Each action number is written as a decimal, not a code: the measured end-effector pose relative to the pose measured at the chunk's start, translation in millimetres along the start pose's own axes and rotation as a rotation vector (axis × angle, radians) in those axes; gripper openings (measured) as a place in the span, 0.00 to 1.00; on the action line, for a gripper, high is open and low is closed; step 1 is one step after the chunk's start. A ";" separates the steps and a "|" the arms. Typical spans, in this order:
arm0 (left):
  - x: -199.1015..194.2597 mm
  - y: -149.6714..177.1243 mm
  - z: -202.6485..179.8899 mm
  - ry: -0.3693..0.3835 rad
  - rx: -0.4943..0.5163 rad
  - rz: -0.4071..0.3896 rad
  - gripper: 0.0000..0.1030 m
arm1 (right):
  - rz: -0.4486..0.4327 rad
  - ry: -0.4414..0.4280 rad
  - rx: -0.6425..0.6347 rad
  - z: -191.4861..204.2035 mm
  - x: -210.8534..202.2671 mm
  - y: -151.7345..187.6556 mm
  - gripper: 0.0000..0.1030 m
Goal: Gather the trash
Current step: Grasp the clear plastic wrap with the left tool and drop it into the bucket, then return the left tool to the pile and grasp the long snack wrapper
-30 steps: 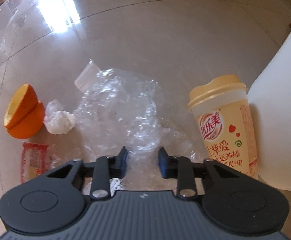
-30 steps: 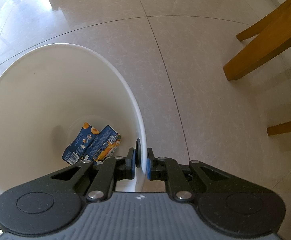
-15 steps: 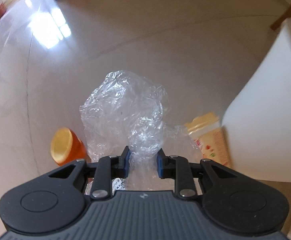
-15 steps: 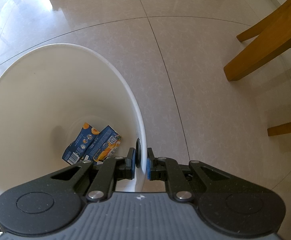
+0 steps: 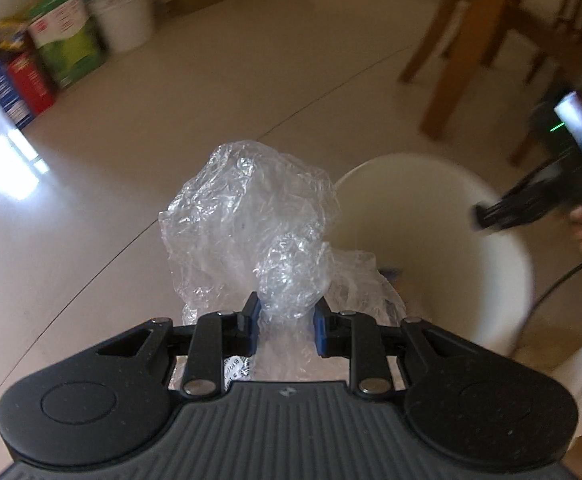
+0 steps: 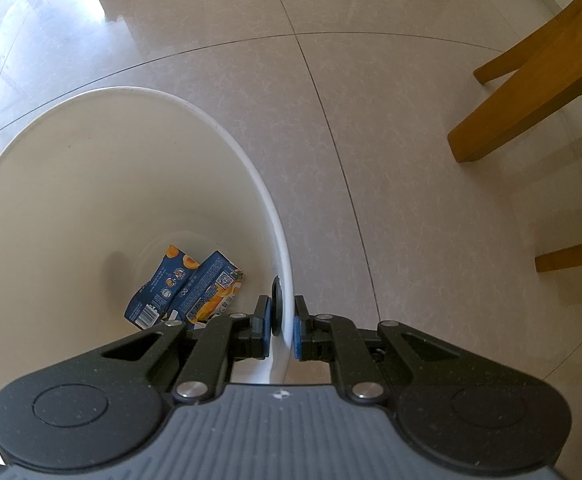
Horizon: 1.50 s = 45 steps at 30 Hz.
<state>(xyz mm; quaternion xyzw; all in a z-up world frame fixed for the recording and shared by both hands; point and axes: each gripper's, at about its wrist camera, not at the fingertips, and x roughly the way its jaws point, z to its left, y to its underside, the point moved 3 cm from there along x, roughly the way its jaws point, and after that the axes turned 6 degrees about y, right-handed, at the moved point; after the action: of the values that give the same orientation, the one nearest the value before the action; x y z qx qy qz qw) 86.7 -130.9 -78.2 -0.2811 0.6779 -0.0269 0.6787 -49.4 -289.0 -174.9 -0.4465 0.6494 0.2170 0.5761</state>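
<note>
Left wrist view is showing the left gripper (image 5: 285, 322) pinching a crumpled clear plastic bag (image 5: 247, 232) just left of the round white plastic bin (image 5: 503, 248), whose rim the right gripper (image 6: 282, 322) is clamping.

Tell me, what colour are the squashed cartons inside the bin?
Dark blue with orange, the cartons show best in the right wrist view.
</note>
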 end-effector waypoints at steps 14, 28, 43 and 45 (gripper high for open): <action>26.6 -28.9 -64.6 0.131 0.065 -0.053 0.92 | 0.000 -0.002 -0.001 -1.1 0.1 -0.4 0.12; 20.7 -12.6 -35.0 0.048 0.009 -0.049 0.92 | -0.002 0.001 -0.003 -0.7 0.6 0.3 0.12; 77.8 109.4 92.5 -0.186 -0.461 0.056 0.92 | -0.006 0.008 -0.006 1.5 0.1 1.6 0.13; 92.5 127.3 104.7 -0.215 -0.525 0.069 0.92 | -0.005 0.009 -0.006 1.8 0.3 1.6 0.13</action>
<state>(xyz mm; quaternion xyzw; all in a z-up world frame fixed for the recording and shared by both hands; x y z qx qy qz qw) 148.1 -26.4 -223.3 -0.4254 0.5950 0.2026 0.6511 -49.7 -286.8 -175.9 -0.4507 0.6504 0.2153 0.5723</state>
